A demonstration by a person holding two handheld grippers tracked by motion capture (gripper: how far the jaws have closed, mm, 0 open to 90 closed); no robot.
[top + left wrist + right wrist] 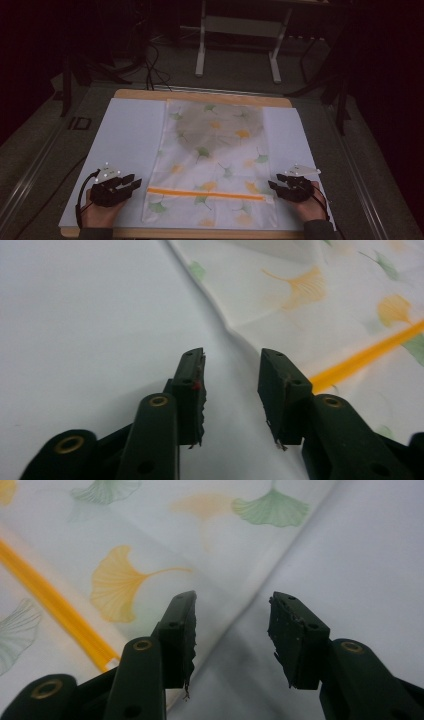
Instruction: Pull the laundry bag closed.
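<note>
A thin, pale cloth bag (215, 165) printed with green and yellow ginkgo leaves lies flat along the middle of the tabletop (125, 130), which is covered by a smooth white sheet over a wooden board whose edge shows at the far and near sides. The bag is a long rectangle running away from the person; a bright orange zipper (206, 193) crosses it near the close end, and a greyish rounded shadow of something inside shows through the fabric at the far end. The fabric looks soft and slightly creased along its edges.

The left gripper (134, 183) rests just beside the bag's left edge, its black jaws standing apart with nothing between them but white sheet and the bag's creased border just ahead. The right gripper (275, 182) sits just beside the bag's right edge near the zipper's end, its jaws spread wide and empty, straddling the border of the fabric without pressing it.
</note>
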